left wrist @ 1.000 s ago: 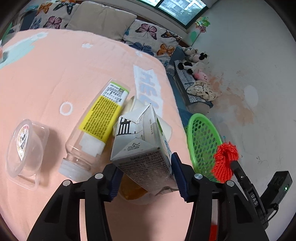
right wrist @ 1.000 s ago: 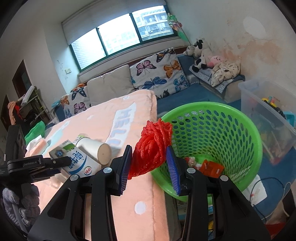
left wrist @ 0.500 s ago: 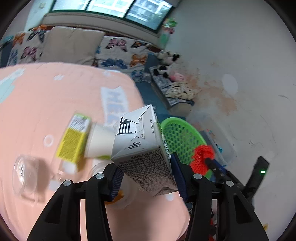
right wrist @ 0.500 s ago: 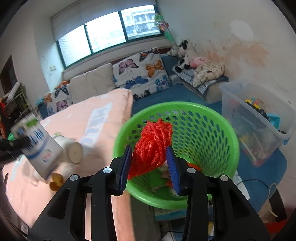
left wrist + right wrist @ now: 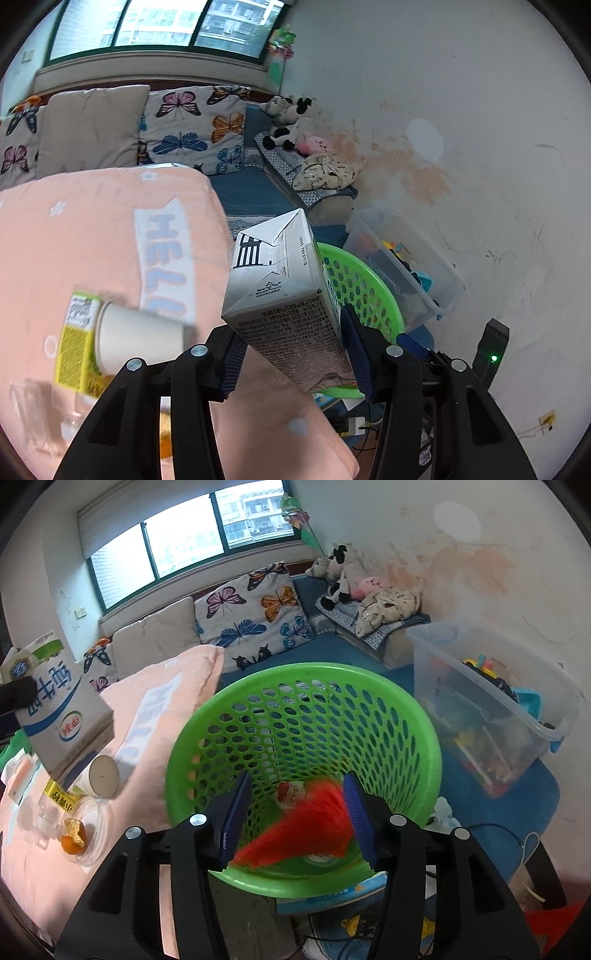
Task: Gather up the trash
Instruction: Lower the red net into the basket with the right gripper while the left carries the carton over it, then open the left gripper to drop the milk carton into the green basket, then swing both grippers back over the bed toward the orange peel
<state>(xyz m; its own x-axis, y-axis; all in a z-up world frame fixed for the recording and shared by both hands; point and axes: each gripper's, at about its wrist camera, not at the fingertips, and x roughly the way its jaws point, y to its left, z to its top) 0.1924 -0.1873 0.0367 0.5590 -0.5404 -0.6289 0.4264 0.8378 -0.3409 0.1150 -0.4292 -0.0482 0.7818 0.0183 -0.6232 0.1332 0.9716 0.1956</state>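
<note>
My left gripper [image 5: 291,350] is shut on a white milk carton [image 5: 284,295] and holds it in the air above the edge of the pink bed, next to the green mesh basket [image 5: 362,291]. The carton also shows in the right wrist view [image 5: 55,709]. My right gripper [image 5: 299,812] is open over the green basket [image 5: 303,686]. A red net ball [image 5: 306,827] is a blurred streak between and below its pads, falling inside the basket. Other trash lies on the basket floor [image 5: 291,794].
On the pink blanket [image 5: 92,229] lie a paper cup [image 5: 136,339], a yellow-labelled bottle [image 5: 74,343] and a clear tub with orange peel [image 5: 77,830]. A clear storage box of toys [image 5: 491,709] stands right of the basket. Cushions and soft toys line the far wall.
My right gripper has opened over the basket and the red net ball has dropped out of it. My left gripper has lifted the carton up and toward the basket.
</note>
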